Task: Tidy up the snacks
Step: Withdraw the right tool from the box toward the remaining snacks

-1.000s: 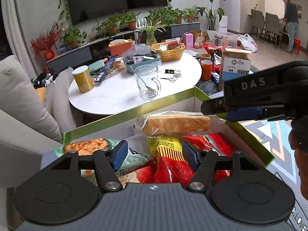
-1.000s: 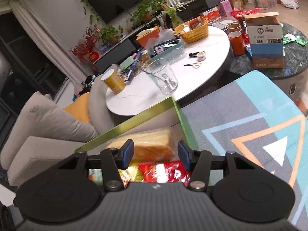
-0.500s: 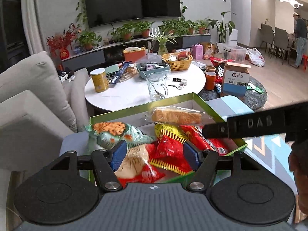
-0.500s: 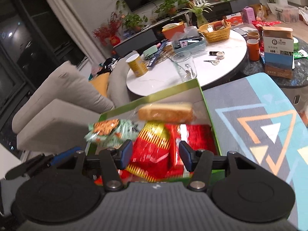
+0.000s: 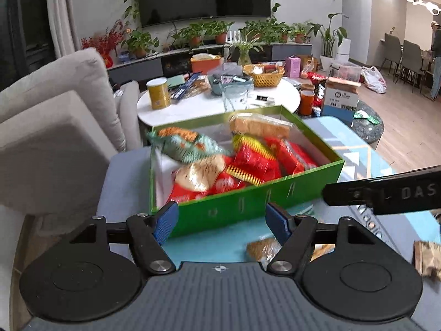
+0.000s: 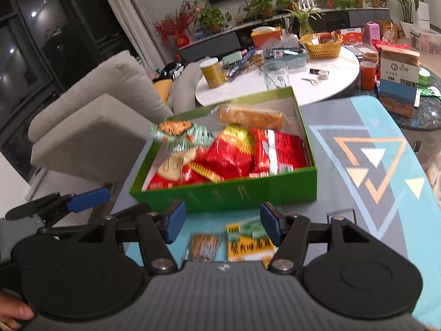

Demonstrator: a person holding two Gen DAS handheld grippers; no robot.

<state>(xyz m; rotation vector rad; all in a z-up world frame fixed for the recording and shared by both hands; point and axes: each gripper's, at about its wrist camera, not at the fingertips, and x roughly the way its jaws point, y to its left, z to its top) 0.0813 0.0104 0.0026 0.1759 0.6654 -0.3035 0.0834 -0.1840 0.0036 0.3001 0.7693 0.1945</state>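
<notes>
L grip (image 5: 222, 223) apart, empty | R grip (image 6: 220, 222) apart, empty | near-edge pkts (image 6: 249, 241) blurred, half-hidden

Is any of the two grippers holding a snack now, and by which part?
Nothing is held. The left gripper and the right gripper are both open and empty, in front of the green box.

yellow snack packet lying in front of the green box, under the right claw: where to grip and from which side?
Judgement: take the yellow packet by a long side edge, coming straight down with the right claw, which is open and already above it. It lies flat on the mat, so only thin edges offer purchase. The brown packet lies close on its left, so the right edge looks freer.
</notes>
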